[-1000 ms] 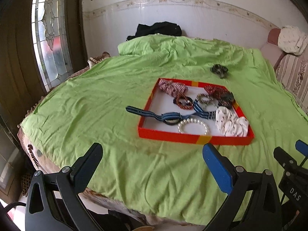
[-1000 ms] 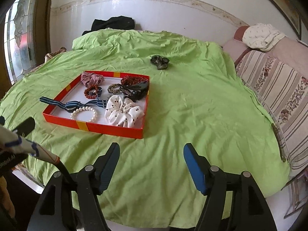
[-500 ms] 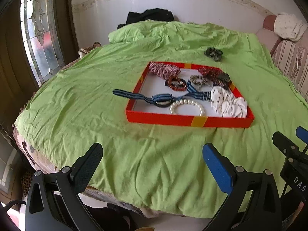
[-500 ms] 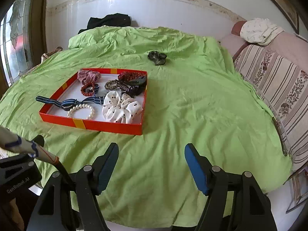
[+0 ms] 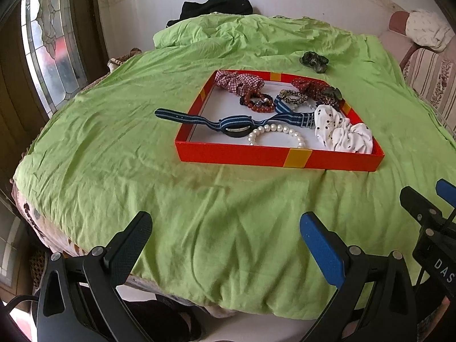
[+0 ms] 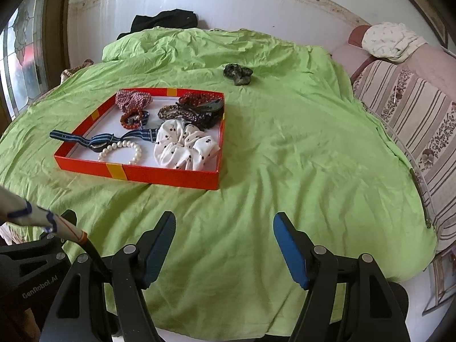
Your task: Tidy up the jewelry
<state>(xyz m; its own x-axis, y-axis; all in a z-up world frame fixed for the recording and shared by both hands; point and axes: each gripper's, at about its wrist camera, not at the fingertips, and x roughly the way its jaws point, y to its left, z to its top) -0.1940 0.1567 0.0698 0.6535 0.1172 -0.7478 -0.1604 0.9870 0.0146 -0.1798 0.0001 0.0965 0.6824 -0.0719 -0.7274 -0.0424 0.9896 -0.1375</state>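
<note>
Both grippers hang over the near edge of the green sheet point(image 5: 119, 154) with nothing between their fingers: the left gripper point(image 5: 225, 245) stands wide, the right gripper point(image 6: 223, 249) wide too; neither touches anything. The jewelry sits in the red tray point(image 5: 273, 156) further up the bed, well apart from both. One dark scrunchie point(image 6: 238, 74) lies alone on the sheet beyond the tray's far side, likely the piece not yet put away. The striped strap point(image 5: 182, 116) hangs out over the tray's left wall, so a careless reach could snag it and drag the light tray or tip out its contents; the soft, creased sheet may let the tray tilt if pressed; the pearl bracelet point(image 5: 278, 134) touches the strap's dark ring, so lifting one may pull the other. Counted: one tray, one pearl bracelet, one red bead bracelet point(image 5: 258, 104), one strap, one white dotted scrunchie point(image 5: 342, 132), one checked scrunchie point(image 5: 238, 81); the dark pieces in the far right corner overlap too much to count.
</note>
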